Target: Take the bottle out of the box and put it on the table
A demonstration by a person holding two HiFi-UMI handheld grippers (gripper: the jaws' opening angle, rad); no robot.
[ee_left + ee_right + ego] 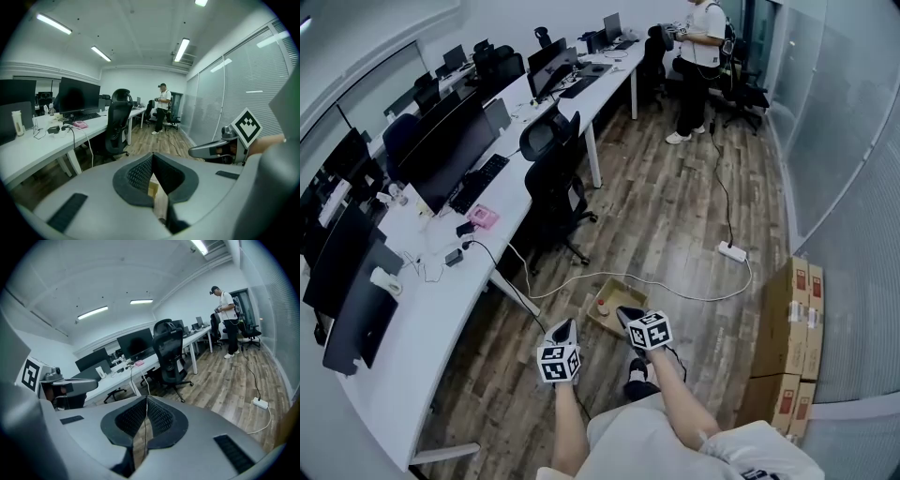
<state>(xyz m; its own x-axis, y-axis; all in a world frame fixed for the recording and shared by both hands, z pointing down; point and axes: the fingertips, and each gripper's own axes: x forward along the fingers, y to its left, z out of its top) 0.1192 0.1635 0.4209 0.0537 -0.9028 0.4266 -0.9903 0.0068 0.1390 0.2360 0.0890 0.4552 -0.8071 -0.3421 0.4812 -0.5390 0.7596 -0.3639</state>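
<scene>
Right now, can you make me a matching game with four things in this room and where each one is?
Things:
1. bottle
2. pink object
3. power strip
4. sealed cartons

Places:
A. on the white desk
B. lying on the floor at the end of a white cable
C. inside the open box
D. stacked beside the glass wall

Pairs: 1-C, 2-A, 3-B, 4-D.
</scene>
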